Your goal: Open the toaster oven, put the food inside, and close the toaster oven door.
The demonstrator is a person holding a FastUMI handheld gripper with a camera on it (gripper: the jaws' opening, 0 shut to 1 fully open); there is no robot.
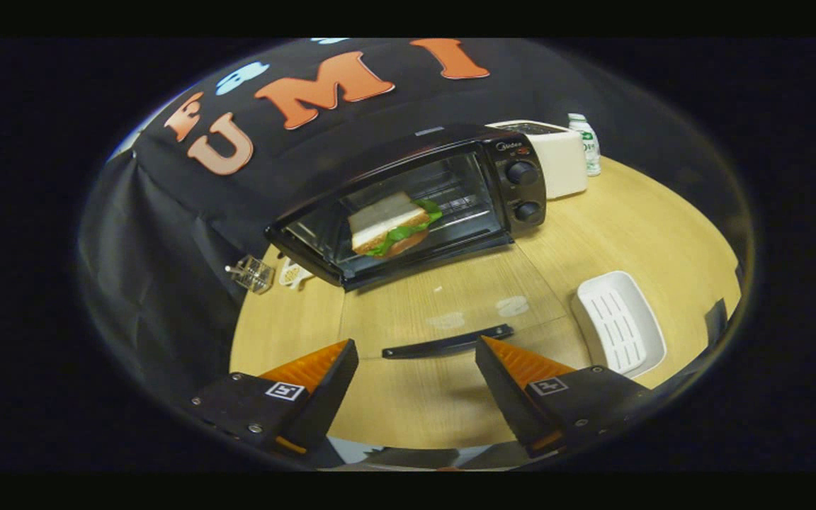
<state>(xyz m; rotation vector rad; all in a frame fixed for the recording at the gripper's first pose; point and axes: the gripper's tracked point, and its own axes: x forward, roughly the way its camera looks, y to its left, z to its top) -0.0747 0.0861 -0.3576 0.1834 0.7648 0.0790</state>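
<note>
The hand-held gripper (416, 368) hangs wide open, holding nothing, its fingers either side of the toaster oven's door handle (447, 341). The glass door (443, 297) lies folded flat over the worktop (663, 227), nearly see-through. Behind it, the sandwich (394, 223) sits inside the toaster oven (415, 198). A white tray (620, 322) lies right of the door; a bottle (585, 144) stands beyond.
</note>
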